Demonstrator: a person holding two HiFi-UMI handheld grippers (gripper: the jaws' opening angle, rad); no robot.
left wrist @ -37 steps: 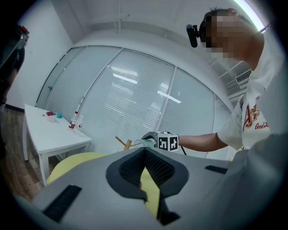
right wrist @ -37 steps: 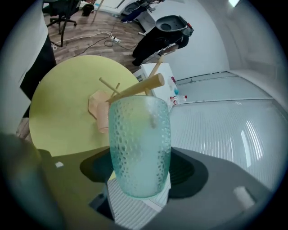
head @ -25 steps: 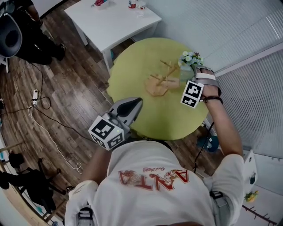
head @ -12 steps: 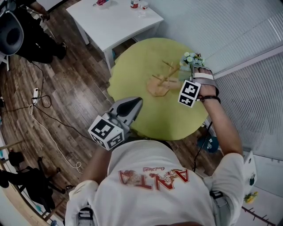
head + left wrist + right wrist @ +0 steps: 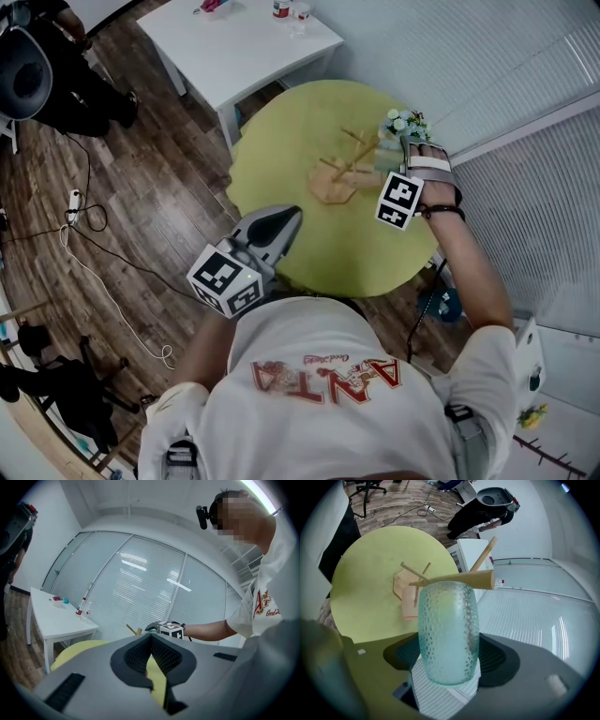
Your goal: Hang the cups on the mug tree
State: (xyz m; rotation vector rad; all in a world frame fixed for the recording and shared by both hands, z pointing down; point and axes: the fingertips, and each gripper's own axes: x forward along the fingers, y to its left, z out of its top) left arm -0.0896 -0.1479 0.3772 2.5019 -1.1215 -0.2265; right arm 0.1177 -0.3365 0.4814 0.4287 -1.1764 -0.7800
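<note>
A wooden mug tree point(image 5: 339, 173) stands mid-way across the round yellow-green table point(image 5: 291, 131). My right gripper point(image 5: 382, 162) is at the tree's right side, shut on a pale teal dimpled glass cup point(image 5: 447, 634). In the right gripper view the cup stands upright between the jaws, its far end just under a thick wooden peg point(image 5: 459, 579). A pinkish cup point(image 5: 410, 603) shows behind it near the tree's base. My left gripper point(image 5: 279, 223) hovers over the table's near left edge, its jaws together with nothing between them.
A small bunch of artificial flowers point(image 5: 403, 122) stands on the table just behind the right gripper. A white rectangular table point(image 5: 244, 47) with small bottles is beyond the round one. Cables point(image 5: 94, 253) lie on the wooden floor to the left.
The right gripper has shifted slightly left towards the mug tree with the glass cup in it. The left gripper has stayed in place.
</note>
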